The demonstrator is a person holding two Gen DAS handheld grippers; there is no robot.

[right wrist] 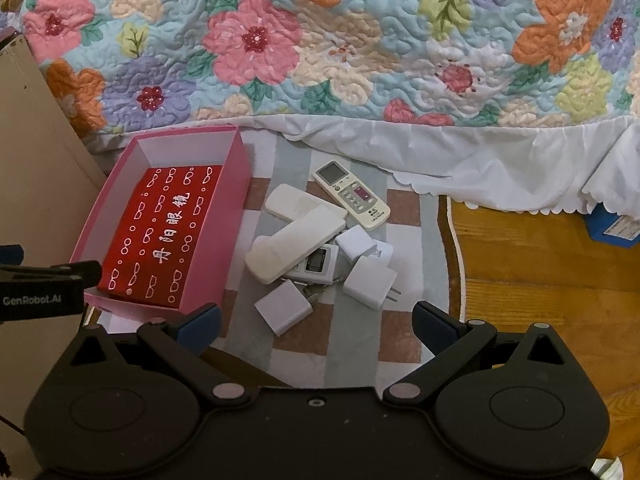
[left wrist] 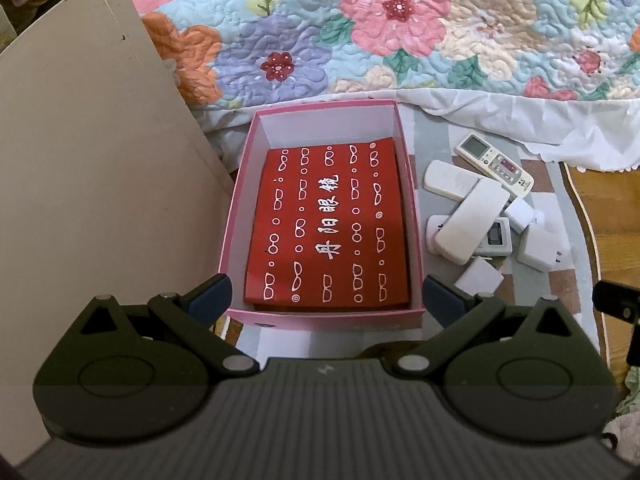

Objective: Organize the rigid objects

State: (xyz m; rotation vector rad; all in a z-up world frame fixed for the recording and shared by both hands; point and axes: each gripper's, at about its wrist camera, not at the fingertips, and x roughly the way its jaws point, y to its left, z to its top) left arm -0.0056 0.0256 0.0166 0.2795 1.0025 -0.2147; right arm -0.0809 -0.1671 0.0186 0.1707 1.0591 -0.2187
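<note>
A pink box (left wrist: 240, 216) sits on a checked rug (right wrist: 332, 344) at the foot of a bed draped in a floral quilt (right wrist: 360, 40). Inside the box lies a red packet (left wrist: 328, 228) printed with white spectacles and Chinese characters. Just right of the box is a heap of white items: a remote with a screen (right wrist: 352, 194) at the far side, two plain remotes (right wrist: 294, 244) crossed over each other, a small device with a display (right wrist: 316, 266) partly under them, and several chargers (right wrist: 370, 282) nearest the camera.

The left gripper (left wrist: 326, 296) hovers at the near end of the box, fingers spread wide and holding nothing. The right gripper (right wrist: 316, 322) hovers near the heap, also spread wide and empty.

A sensible start appears to be the nearest loose charger (right wrist: 282, 308), gripped across its flat sides, since it lies free; pulling a crossed remote first could scatter the heap.

The buried device is mostly hidden. A tan board (left wrist: 80, 160) blocks the left side, and a blue object (right wrist: 616, 228) at the far right is cut off.
</note>
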